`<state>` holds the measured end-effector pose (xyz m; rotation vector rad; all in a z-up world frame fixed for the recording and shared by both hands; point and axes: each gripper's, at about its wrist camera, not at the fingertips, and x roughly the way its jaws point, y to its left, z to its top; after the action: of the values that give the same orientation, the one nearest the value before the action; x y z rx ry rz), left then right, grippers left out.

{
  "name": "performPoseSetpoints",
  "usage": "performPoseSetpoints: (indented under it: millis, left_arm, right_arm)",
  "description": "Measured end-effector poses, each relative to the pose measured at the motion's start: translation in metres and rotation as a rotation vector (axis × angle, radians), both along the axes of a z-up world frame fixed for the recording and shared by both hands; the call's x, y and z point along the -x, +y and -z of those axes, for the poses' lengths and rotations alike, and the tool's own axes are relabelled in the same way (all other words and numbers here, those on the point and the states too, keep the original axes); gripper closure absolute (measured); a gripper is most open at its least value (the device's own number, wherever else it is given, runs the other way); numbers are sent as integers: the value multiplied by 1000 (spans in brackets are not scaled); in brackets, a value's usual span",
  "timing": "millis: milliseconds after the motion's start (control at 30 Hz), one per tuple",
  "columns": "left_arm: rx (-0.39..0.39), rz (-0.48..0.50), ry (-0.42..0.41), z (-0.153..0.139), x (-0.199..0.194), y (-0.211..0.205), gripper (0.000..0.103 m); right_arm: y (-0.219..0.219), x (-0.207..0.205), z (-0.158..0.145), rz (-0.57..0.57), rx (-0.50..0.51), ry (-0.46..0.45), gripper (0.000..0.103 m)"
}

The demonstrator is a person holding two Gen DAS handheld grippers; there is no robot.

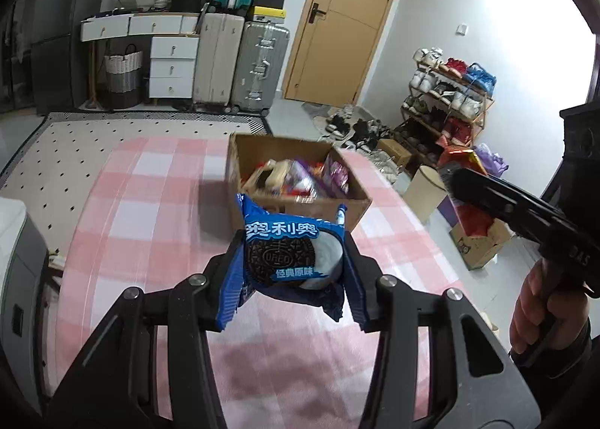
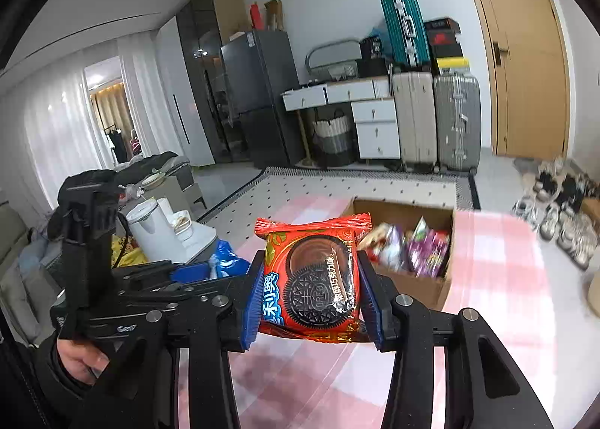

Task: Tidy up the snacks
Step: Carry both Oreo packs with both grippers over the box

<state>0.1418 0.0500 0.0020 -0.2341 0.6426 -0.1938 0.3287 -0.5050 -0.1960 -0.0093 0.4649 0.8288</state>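
Note:
My left gripper (image 1: 290,260) is shut on a blue Oreo pack (image 1: 288,252), held upright above the pink checked tablecloth (image 1: 150,204). Beyond it stands an open cardboard box (image 1: 300,204) filled with several snack packets. My right gripper (image 2: 313,282) is shut on a red Oreo pack (image 2: 315,275), also lifted over the cloth. The box (image 2: 412,279) lies ahead and to the right in the right wrist view. The left gripper with its blue pack (image 2: 225,260) shows at the left there. The right gripper's arm (image 1: 525,211) and a hand (image 1: 540,309) show at the right of the left wrist view.
A dotted rug (image 1: 75,151) lies beyond the table. Suitcases (image 1: 240,61), white drawers (image 1: 172,65) and a wooden door (image 1: 345,24) line the far wall. A shoe rack (image 1: 450,99) and floor boxes (image 1: 476,241) stand at the right. A white kettle (image 2: 150,230) stands at the left.

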Motion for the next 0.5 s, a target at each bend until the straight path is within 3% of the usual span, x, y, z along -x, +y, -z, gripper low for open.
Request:
performPoseSetpoints:
  millis: [300, 500]
  left_arm:
    - [-14, 4, -56, -51, -45, 3, 59]
    - [7, 19, -28, -59, -92, 3, 59]
  right_arm:
    - [0, -25, -54, 8, 13, -55, 58]
    - [4, -72, -71, 12, -9, -6, 58]
